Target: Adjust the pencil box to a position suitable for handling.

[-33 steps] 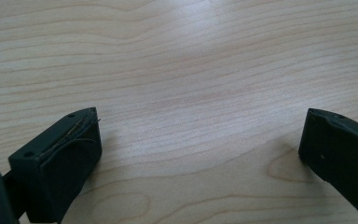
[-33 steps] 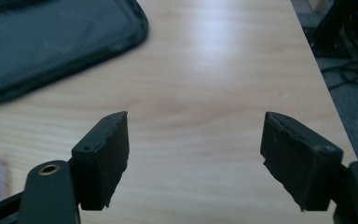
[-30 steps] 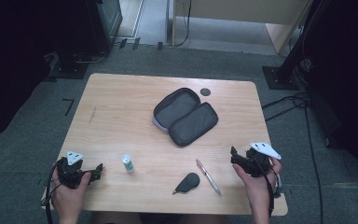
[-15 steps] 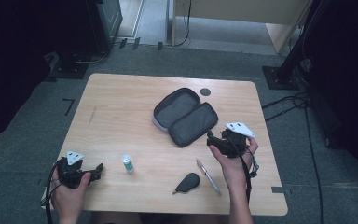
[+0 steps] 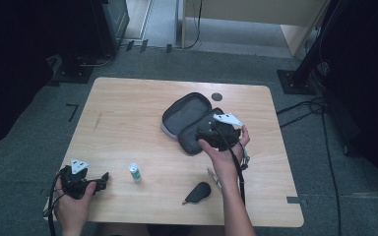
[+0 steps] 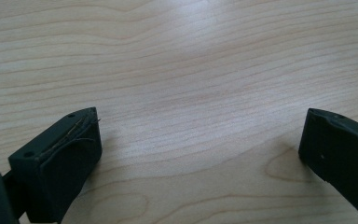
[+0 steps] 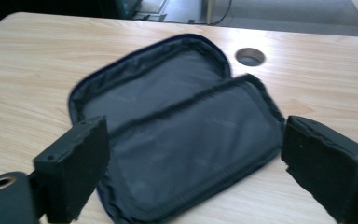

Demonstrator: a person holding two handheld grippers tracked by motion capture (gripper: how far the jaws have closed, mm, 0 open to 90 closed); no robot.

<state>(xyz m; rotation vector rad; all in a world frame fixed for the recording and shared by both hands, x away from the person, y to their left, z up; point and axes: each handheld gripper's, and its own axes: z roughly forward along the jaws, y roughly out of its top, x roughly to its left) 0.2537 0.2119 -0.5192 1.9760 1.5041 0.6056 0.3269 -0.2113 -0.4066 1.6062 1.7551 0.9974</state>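
Two black handheld grippers are seen over the light wooden desk [image 5: 128,113]: the left gripper [image 5: 100,180], jaws spread wide and empty, is held near the front left corner. The right gripper [image 5: 204,133], jaws likewise wide apart and empty, is poised over the open dark fabric zip case [image 5: 184,115] lying toward the desk's back edge.
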